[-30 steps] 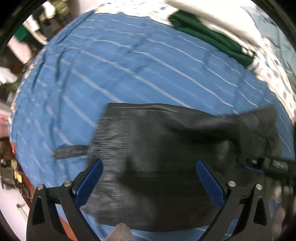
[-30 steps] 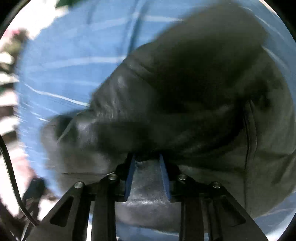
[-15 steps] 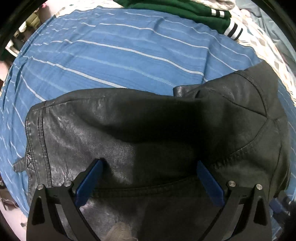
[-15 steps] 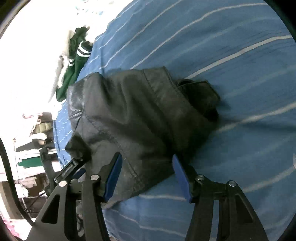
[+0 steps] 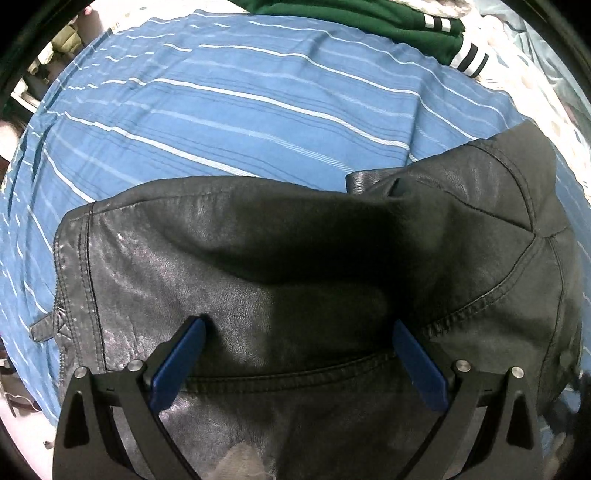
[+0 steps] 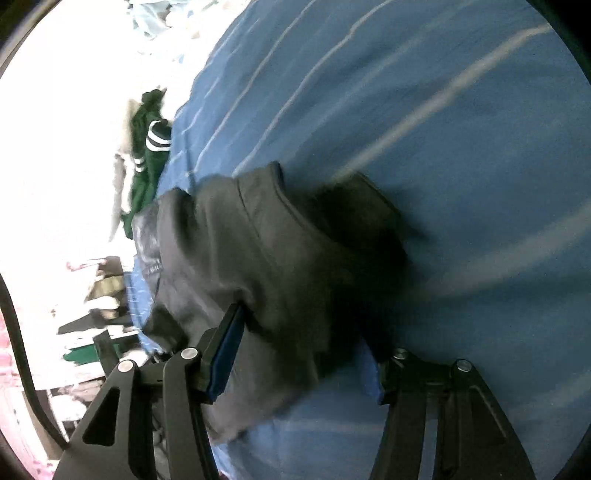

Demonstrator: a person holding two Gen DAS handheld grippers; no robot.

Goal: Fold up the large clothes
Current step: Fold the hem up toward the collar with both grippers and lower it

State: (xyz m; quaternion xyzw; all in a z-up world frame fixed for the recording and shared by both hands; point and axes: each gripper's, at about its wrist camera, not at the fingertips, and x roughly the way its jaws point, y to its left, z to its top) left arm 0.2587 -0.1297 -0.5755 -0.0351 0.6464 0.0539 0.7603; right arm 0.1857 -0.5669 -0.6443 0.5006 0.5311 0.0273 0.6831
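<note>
In the left wrist view, a black leather jacket [image 5: 295, 266] is seen lying bunched on a blue striped sheet [image 5: 221, 110], which covers what looks like a bed. The left gripper [image 5: 299, 332] is pointed down over the jacket, its jaws spread wide, with the blue pads [image 5: 177, 362] set on or just above the leather and nothing pinched between them. A seam is seen running across between the pads, and a zip edge and a small tab at the jacket's left side. A green garment [image 5: 369, 22] with white-striped cuffs is seen at the far edge of the sheet, well apart from the jacket.

In the right wrist view, blurred, the right gripper [image 6: 306, 350] is seen at the near edge of the jacket [image 6: 258, 266]. Its jaws have just been opening and are released; leather lies between the pads but is not pressed. The sheet [image 6: 443, 129] fills the right side, and the green garment [image 6: 147, 155] is seen beyond the jacket on the left.
</note>
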